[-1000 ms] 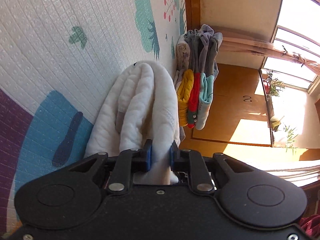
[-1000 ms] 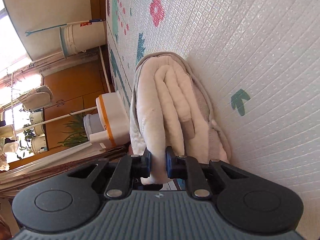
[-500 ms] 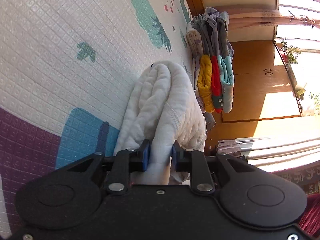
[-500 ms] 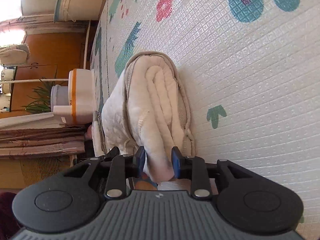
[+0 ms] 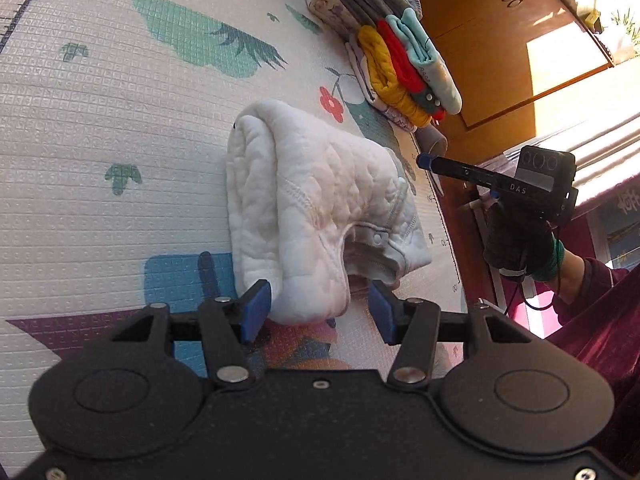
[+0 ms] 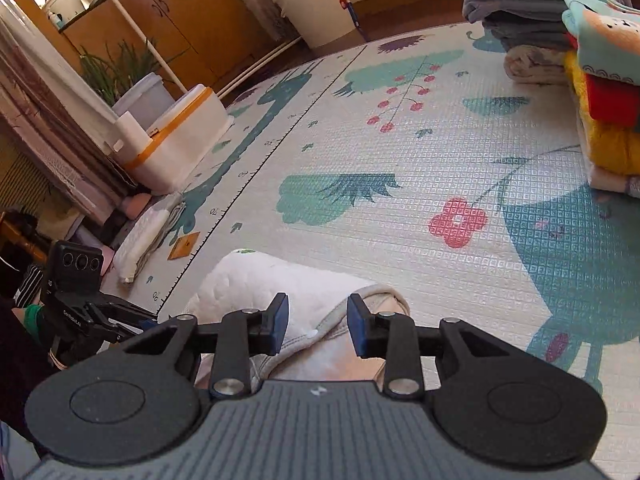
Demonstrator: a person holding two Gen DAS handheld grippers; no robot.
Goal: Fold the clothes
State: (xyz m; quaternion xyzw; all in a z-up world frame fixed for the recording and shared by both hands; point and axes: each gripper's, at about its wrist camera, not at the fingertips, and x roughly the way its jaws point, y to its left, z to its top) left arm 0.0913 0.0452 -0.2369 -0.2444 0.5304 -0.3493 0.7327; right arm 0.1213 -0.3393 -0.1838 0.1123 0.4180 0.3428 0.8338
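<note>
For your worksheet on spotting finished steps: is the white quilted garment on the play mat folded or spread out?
Folded. The white quilted garment lies on the play mat as a compact bundle with layers doubled over and a rounded fold edge, not laid flat.

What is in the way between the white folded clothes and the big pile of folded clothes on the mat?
Nothing visible. Only bare play mat lies between the white folded garment and the stack of folded clothes. Both the left gripper and right gripper have open jaws, at the garment's near edge.

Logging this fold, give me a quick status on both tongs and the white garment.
Left tongs open. Right tongs open. Folded white garment flat on play mat, unheld. Nothing in the way.
</note>
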